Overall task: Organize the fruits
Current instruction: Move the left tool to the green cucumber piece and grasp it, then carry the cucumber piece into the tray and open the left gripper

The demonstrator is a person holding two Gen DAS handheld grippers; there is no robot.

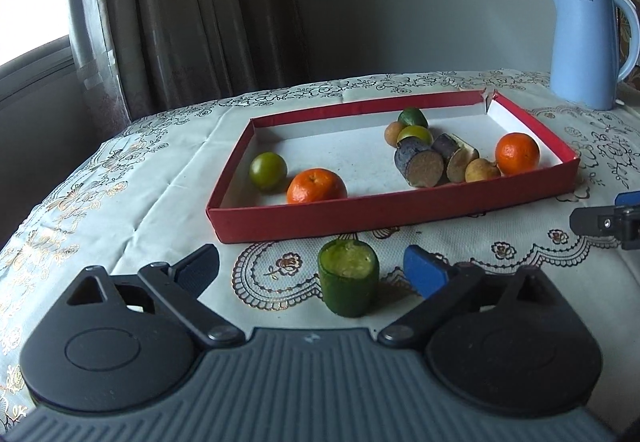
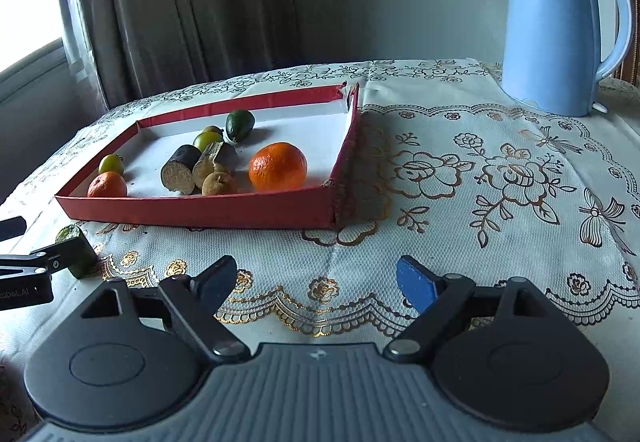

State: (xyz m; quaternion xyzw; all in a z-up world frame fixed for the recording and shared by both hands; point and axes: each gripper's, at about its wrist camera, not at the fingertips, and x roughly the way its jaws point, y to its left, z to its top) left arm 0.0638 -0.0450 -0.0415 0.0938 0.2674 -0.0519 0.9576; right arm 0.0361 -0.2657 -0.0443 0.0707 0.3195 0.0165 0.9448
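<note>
One table (image 1: 160, 201), one red tray (image 1: 380, 209) full of fruit, and a green cut piece (image 1: 348, 282) standing outside it, between the left tool's (image 1: 312, 270) wide-open fingers. Close squarely on its sides, lift clear of the rim. Right tool (image 2: 316, 282) hangs open, empty.
</note>
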